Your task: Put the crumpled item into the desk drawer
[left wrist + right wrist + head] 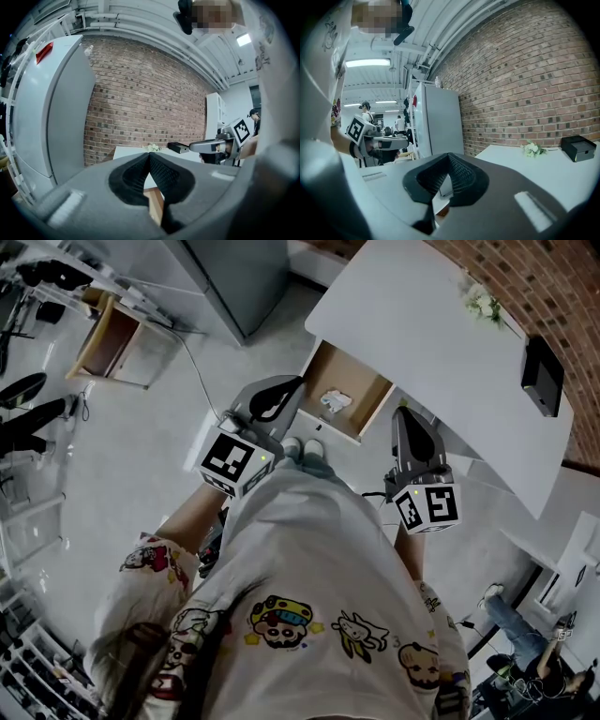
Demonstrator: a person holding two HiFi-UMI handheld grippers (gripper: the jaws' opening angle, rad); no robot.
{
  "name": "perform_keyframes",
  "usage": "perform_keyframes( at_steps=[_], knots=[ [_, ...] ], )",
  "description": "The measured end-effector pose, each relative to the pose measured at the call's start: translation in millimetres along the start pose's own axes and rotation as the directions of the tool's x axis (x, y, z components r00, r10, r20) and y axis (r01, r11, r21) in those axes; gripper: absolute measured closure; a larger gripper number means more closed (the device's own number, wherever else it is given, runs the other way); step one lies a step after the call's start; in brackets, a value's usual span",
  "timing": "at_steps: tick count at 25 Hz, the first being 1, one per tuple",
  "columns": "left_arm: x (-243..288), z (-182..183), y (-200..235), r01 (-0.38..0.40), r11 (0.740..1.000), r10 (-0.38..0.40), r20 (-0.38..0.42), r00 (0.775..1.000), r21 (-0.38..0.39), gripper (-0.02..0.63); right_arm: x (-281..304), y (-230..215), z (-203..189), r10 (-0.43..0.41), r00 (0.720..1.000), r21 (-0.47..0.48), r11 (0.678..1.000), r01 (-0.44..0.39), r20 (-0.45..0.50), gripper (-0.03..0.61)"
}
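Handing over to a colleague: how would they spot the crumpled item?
Find the white desk by the brick wall. Its wooden drawer stands open. The crumpled item is the small white wad inside, pale against the brown bottom.

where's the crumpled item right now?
Head view, upper centre: the crumpled item lies inside the open drawer of the white desk, just beyond the person's shoes.

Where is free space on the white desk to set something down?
The desk top is bare from the edge above the open drawer to the flowers and black box by the brick wall. Crowded: the drawer, with the crumpled item.
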State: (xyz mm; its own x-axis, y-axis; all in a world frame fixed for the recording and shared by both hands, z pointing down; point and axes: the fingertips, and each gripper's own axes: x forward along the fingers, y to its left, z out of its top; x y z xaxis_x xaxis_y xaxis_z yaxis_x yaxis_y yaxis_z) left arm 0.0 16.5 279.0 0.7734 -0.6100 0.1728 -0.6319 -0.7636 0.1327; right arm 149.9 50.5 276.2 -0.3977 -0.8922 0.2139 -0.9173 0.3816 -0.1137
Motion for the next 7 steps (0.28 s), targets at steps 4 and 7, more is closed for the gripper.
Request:
perform_keyframes(
  at_steps=[4, 7],
  knots=[
    [1.8, 1.6, -2.3, 0.02, 1.0, -0.02, -0.003, 1.0, 0.02, 0.615, -1.7, -2.7, 0.4, -0.009, 1.0, 0.004, 1.0, 0.009, 0.011, 0.569],
    [2.3, 2.4, -3.3, 0.041, 0.998, -0.041, -0.006, 0.999, 0.048, 0.615, -3.1, -4.7, 0.1, -0.019, 1.0, 0.004, 1.0, 0.019, 0.025, 0.569]
  ],
)
